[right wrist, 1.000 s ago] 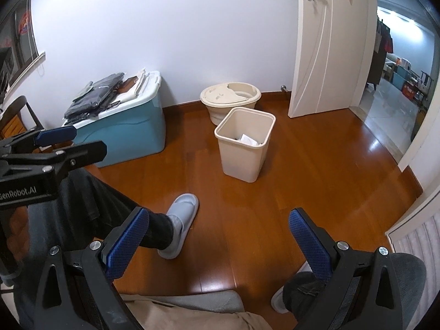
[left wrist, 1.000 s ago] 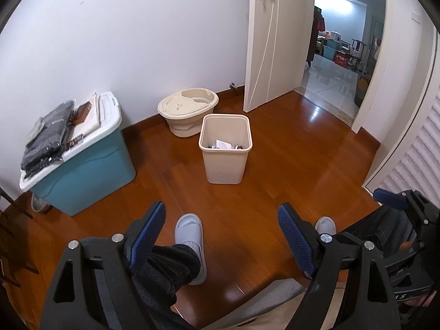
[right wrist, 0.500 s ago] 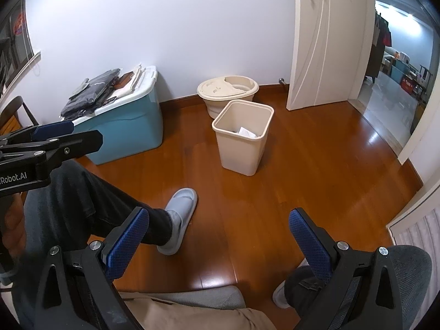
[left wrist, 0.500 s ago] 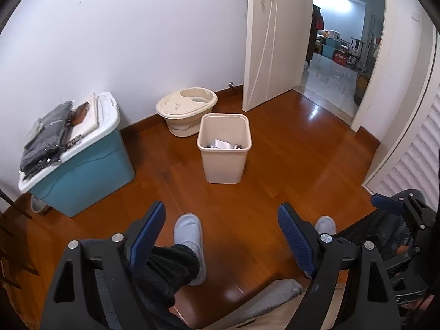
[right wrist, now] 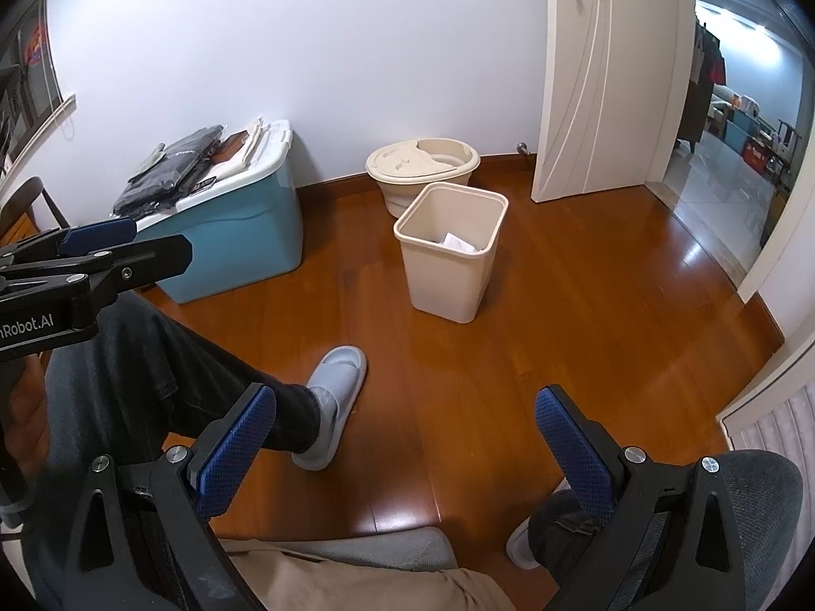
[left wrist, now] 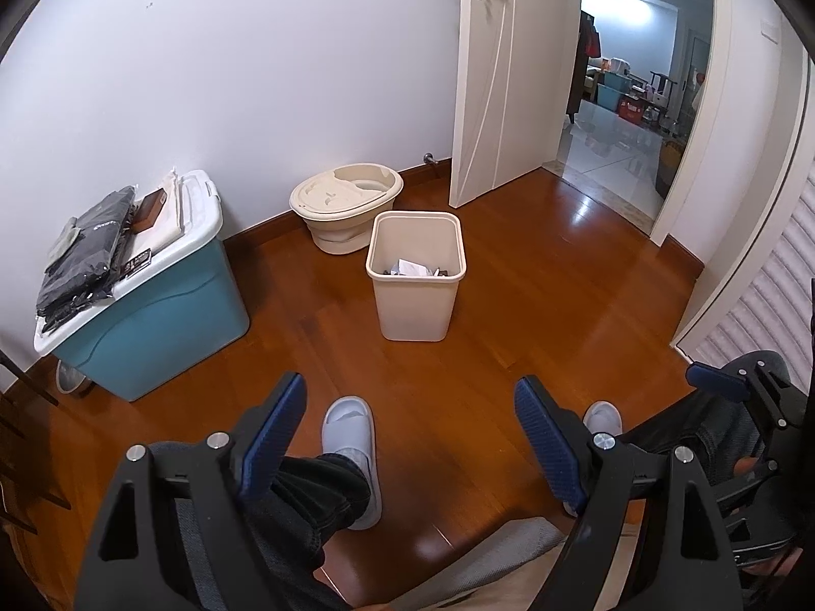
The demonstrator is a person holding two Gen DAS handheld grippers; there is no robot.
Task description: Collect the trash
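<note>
On the left gripper [right wrist: 91,259], seen from the right wrist, white lettering reads "nRobot.AI". Both it and the right gripper [right wrist: 402,453] have jaws spread wide, holding nothing. Trash [left wrist: 412,269] lies in the bin [left wrist: 415,300] on the floor [left wrist: 535,315], well apart from both

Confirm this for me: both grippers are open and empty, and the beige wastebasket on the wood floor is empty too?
Not quite. The beige wastebasket already holds crumpled paper and some dark scraps, as the left wrist view shows. The rest stands: the left gripper and right gripper are both open and empty.
</note>
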